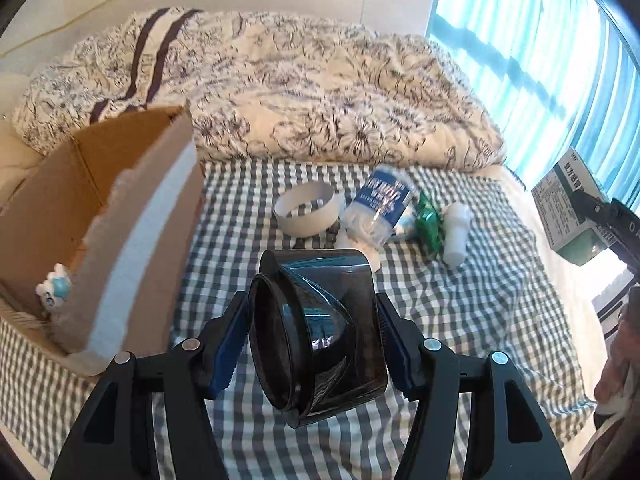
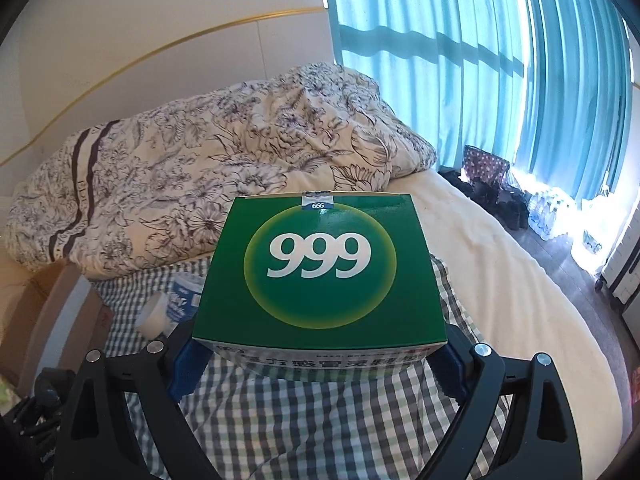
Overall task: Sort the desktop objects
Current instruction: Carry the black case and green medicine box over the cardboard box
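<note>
1. The left gripper (image 1: pixel 312 340) clamps a black cap-like plastic piece (image 1: pixel 320 332) at lower centre.
2. The right gripper (image 2: pixel 320 354) grips a green 999 medicine box (image 2: pixel 320 268), mid-frame.
3. Judged next: carry both to the cardboard box (image 1: pixel 100 216) at left.

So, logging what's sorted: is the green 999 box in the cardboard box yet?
No, the right claw holds the green 999 box above the checked cloth.

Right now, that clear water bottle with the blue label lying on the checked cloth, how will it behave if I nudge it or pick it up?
The water bottle lies on its side, so a nudge would probably roll it, though the green packet beside it may stop it. It looks nearly empty, so likely light. Its thin clear wall could dent under a hard squeeze.
</note>
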A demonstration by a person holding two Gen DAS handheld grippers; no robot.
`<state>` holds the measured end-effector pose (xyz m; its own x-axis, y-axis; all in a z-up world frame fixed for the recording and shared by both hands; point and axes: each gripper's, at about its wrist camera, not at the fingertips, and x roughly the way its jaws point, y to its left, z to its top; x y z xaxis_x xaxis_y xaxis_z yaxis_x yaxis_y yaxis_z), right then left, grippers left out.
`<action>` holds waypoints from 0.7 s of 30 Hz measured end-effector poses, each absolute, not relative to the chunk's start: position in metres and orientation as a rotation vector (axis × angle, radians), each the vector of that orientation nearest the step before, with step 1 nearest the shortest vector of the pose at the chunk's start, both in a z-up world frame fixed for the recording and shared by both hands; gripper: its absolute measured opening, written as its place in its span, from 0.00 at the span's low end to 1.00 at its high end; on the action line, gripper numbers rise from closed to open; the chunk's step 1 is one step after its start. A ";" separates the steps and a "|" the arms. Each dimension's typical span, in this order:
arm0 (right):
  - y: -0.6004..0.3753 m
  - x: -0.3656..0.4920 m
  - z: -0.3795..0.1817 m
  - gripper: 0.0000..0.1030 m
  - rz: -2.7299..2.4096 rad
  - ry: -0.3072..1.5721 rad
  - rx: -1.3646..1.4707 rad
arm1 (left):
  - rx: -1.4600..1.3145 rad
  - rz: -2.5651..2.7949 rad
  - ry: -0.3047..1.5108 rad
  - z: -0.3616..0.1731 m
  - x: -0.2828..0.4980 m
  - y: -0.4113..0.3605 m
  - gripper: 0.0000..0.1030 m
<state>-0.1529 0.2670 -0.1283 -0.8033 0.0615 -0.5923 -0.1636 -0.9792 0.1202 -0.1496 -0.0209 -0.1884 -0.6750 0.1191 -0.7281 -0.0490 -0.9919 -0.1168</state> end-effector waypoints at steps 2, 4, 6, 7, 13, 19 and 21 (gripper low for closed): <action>0.261 -0.143 -0.120 0.89 2.882 0.243 -0.922 | -1.190 2.806 -0.135 -0.177 -0.140 -0.022 0.61; 0.253 -0.131 -0.111 0.89 2.906 0.233 -0.910 | -1.158 2.819 -0.136 -0.165 -0.131 -0.025 0.61; 0.246 -0.120 -0.104 0.89 2.926 0.220 -0.904 | -1.127 2.835 -0.140 -0.155 -0.121 -0.027 0.61; 0.242 -0.114 -0.100 0.89 2.938 0.212 -0.901 | -1.111 2.843 -0.145 -0.149 -0.116 -0.029 0.61; 0.224 -0.085 -0.080 0.89 2.994 0.184 -0.865 | -1.029 2.886 -0.162 -0.119 -0.090 -0.038 0.61; 0.207 -0.061 -0.062 0.89 3.035 0.162 -0.823 | -0.947 2.920 -0.169 -0.092 -0.067 -0.047 0.61; 0.201 -0.054 -0.057 0.89 3.046 0.145 -0.808 | -0.917 2.933 -0.172 -0.083 -0.059 -0.052 0.61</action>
<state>-0.0536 0.2006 -0.0572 -0.8688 -0.0365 -0.4939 -0.0106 -0.9957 0.0923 -0.0587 -0.0517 -0.0827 -0.8205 0.0942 -0.5639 -0.0277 -0.9917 -0.1254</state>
